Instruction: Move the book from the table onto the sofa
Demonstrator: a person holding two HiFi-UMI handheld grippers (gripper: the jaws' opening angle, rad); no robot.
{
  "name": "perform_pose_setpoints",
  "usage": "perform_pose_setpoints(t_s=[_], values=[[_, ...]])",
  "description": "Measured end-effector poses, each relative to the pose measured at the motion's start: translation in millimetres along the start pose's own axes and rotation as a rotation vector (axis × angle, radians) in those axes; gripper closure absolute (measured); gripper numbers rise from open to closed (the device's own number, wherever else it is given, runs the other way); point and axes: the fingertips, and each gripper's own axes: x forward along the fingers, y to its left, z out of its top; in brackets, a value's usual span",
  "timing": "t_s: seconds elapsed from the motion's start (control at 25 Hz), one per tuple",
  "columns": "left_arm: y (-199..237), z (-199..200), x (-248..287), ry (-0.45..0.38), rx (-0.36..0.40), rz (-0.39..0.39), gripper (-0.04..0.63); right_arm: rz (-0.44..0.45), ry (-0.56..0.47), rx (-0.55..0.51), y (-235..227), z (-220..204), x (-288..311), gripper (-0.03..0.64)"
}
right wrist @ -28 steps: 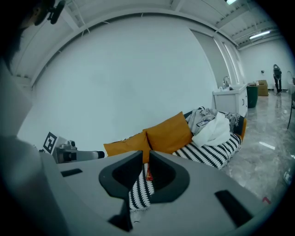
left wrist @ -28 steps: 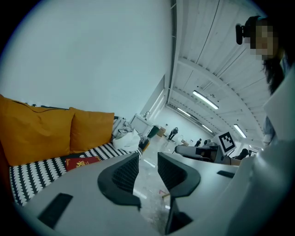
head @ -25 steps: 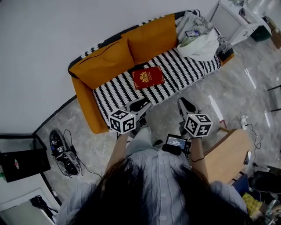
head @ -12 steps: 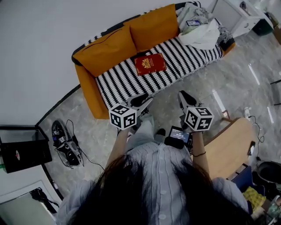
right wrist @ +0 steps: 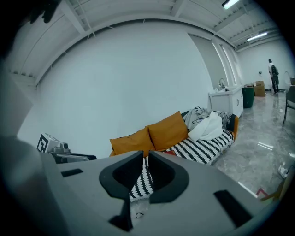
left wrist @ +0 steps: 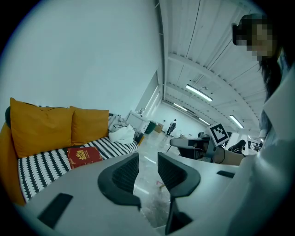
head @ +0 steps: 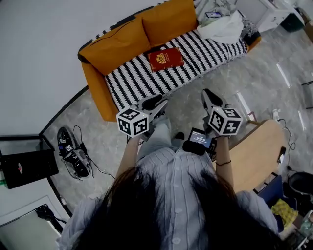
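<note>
The red book (head: 165,59) with a gold emblem lies flat on the striped sofa seat (head: 132,84), in front of two orange cushions (head: 122,43). Both grippers hang over the grey floor, short of the sofa's front edge and apart from the book. My left gripper (head: 155,102) is open with nothing between its jaws; in the left gripper view (left wrist: 148,162) the book (left wrist: 84,156) shows off to the left. My right gripper (head: 209,95) is shut and empty; the right gripper view (right wrist: 145,159) looks at the sofa past its jaws.
A pile of pale clothes (head: 222,28) fills the sofa's right end. A round wooden table (head: 254,157) stands at my right. Shoes and cables (head: 72,157) lie on the floor at the left, beside a black case (head: 25,169). A white cabinet (head: 274,14) stands at the far right.
Both grippers have drawn back from the sofa, which now sits higher in the head view. The book has stayed where it lies on the seat.
</note>
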Motion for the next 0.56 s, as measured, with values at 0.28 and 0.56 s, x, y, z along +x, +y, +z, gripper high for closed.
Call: perform_pose_setpoints(t_s=[0.28, 0.56], values=[[-4.3, -1.2, 4.2, 0.002, 0.009, -0.009, 0.459, -0.038, -0.02, 0.011, -16.8, 2.2, -12.4, 0.569], [-2.1, 4.8, 9.3, -0.008, 0.014, -0.014, 0.459, -0.044, -0.015, -0.001, -21.1, 4.9, -8.1, 0.571]])
